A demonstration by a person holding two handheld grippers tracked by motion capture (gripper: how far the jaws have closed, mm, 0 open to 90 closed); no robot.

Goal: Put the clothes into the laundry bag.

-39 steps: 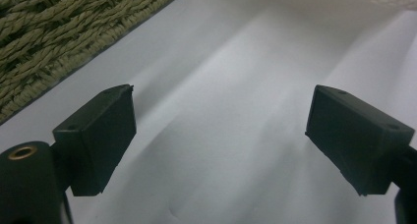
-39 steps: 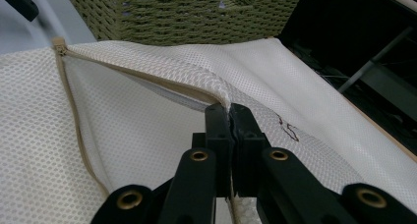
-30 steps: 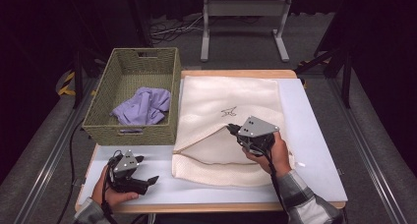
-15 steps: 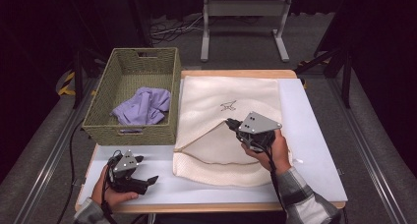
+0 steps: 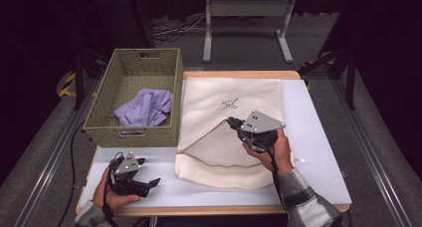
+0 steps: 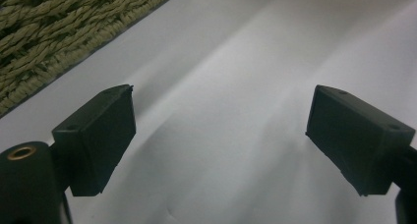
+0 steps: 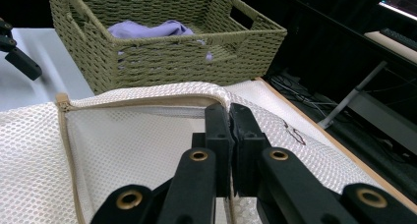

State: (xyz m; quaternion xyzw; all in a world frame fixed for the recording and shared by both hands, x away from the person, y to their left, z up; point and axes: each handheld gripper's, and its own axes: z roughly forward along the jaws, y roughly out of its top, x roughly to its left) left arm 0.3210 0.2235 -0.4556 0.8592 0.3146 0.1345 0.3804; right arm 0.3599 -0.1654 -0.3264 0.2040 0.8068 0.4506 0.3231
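Near edge, L side: left gripper (image 5: pixel 149 183) low over bare white table (image 5: pixel 318 137), jaws wide apart, nothing btwn them; in left gripper view just tabletop under the jaws, w/ wicker wall at top-left corner. Held in person's left hand (image 5: pixel 112 194). Mid-table, R of center: right gripper (image 5: pixel 232 121) clamped tight on hem of cream mesh laundry bag (image 5: pixel 224 157), pinching the tan-trimmed edge of the opening; right gripper view shows jaws (image 7: pixel 229 117) pressed together w/ mesh fabric caught btwn, flap lifted at that spot, opening gaping toward L. Right hand (image 5: pixel 271 147) behind it, plaid sleeve (image 5: pixel 303 202) trailing to bottom edge. Bag flat on table otherwise, rounded end toward person, small dark mark (image 5: pixel 230 104) on upper panel. Farther, L of bag: green woven basket (image 5: pixel 99 122) just beside bag's L edge, touching or nearly so, can't tell which. Inside basket: crumpled lilac cloth (image 5: pixel 144 107), heaped toward near-R part. Beyond table: grey metal stand (image 5: pixel 246 10) + cables on dark floor.
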